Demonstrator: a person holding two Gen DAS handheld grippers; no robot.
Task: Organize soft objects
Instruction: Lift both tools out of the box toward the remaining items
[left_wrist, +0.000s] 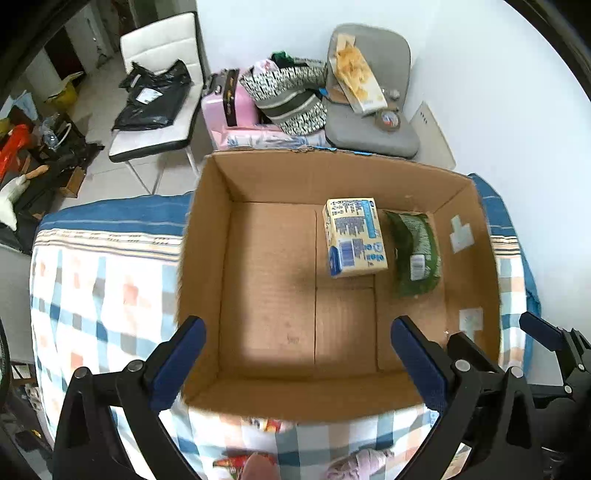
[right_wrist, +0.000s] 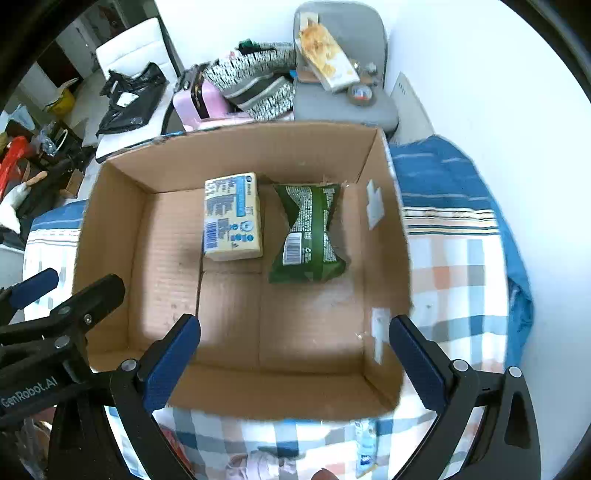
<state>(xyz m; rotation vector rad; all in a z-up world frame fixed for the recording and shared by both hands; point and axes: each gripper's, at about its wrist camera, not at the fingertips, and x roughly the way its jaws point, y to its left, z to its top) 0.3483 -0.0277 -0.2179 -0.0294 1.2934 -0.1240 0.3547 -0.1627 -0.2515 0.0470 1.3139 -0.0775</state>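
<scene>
Bed with checked blue, white and orange quilt carries everything. Open brown cardboard box sits toward the bed's far edge; most of its floor is bare. Inside, against the far wall and right of centre: pale yellow rectangular soft pack with blue print, and just beside it on the right, dark green crinkled plastic packet; whether they touch I cannot tell. Remaining soft items lie on the quilt at the near edge, below the box: pinkish bundle of cloth, small blue-and-white pouch, something red, all partly hidden. Left gripper and right gripper hover over the box's near wall, jaws spread wide, holding nothing. Judgement: next pick is from the near edge. Draw back, drop low, pinch the cloth mid-bulk, then set it in the bare left half.
</scene>
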